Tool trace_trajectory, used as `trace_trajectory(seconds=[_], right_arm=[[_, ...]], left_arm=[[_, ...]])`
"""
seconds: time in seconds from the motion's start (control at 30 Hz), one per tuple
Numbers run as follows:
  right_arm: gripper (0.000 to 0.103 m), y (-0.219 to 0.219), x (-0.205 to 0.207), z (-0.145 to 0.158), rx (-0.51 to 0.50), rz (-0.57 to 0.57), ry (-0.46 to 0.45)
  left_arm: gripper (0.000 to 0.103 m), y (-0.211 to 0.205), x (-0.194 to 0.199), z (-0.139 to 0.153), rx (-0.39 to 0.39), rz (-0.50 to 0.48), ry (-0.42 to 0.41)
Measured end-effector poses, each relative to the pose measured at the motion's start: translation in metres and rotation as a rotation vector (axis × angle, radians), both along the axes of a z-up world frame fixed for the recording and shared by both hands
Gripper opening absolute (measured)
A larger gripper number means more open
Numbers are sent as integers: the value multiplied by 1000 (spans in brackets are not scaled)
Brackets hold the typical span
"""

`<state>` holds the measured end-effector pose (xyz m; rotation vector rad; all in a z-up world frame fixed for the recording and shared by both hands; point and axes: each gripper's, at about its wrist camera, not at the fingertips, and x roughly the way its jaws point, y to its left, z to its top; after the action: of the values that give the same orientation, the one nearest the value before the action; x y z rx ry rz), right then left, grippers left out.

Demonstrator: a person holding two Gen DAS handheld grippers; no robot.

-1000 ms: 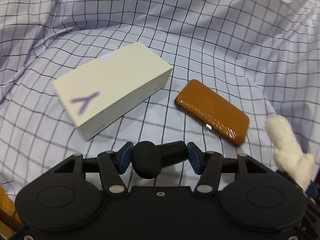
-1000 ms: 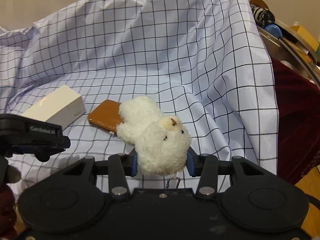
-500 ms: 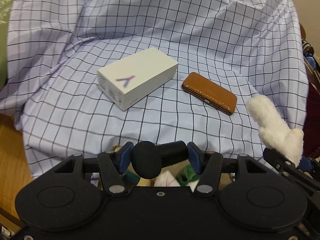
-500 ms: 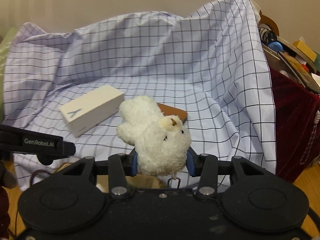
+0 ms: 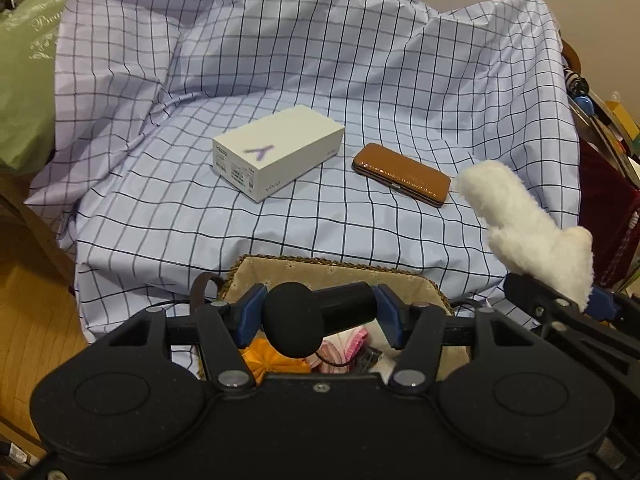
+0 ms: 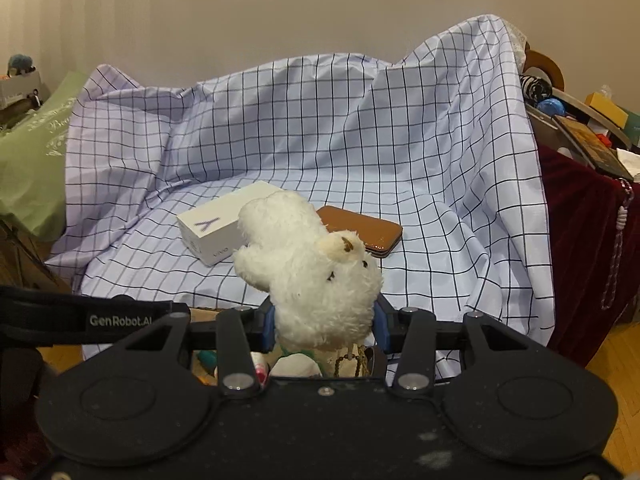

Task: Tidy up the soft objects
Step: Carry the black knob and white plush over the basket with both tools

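Both grippers have drawn back from the checked cloth [image 5: 280, 80]; a basket [image 5: 320, 270] now shows beneath them. White plush bear [image 6: 316, 276]: clamped in the right gripper [image 6: 324, 326], long axis running forward and leftward from the jaws. Black foam-tipped item [image 5: 316, 316]: clamped crosswise in the left gripper [image 5: 320, 318]. Basket lies directly below and just ahead of both grippers; neither is clearly nearer. Left view shows the lined basket rim; right view only glimpses the contents. White box [image 5: 278, 156] and brown case [image 5: 400, 174] lie beyond.

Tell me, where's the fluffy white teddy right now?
The white teddy is clamped in the right gripper, above the basket, in front of the checked cloth.
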<state>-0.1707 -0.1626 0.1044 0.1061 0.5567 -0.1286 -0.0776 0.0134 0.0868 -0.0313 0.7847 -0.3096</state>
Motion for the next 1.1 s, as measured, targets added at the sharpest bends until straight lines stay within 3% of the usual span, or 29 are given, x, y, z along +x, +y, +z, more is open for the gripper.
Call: trace_trajectory(seconds=[0.2,0.57,1.1], right_arm=[[44,4,-14,8,4,8,-22],[44,0,-6,-10,10,-11,64],[44,-13,2,-26,58,-15,133]], left_arm=[[55,4,-14,0,24,9,-34],[55,0,2,-40,8,-48,164],[55,-18,8,-57,89,-76,197]])
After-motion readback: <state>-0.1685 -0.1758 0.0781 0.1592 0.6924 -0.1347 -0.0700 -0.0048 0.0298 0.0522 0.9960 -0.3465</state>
